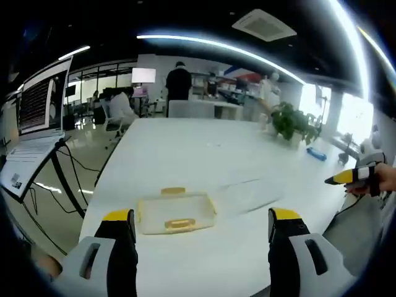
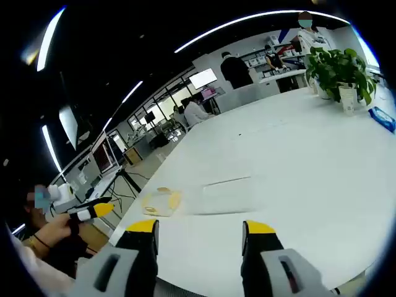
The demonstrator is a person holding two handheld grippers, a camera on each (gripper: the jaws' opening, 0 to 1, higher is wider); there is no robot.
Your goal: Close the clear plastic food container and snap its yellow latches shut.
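Jaws spread wide on both: left gripper point(image 1: 201, 224) and right gripper point(image 2: 199, 230), nothing between them, both hovering off the near edge of the white surface point(image 1: 204, 148). Clear plastic container point(image 1: 176, 212) resting on surface near that edge, just beyond left jaws, yellow latches point(image 1: 180, 223) visible on near and far sides. Clear lid point(image 1: 250, 195) lying flat just beside container, apart from it, not fitted. Same container point(image 2: 160, 202) and lid point(image 2: 229, 193) in right gripper view, container well left of right jaws. Right gripper's yellow tip point(image 1: 342, 178) at right edge of left gripper view. Potted plant point(image 1: 291, 122) and blue item point(image 1: 316, 153) further back. Laptop point(image 1: 34, 120) on stand at left; screen text unreadable. No legible labels.
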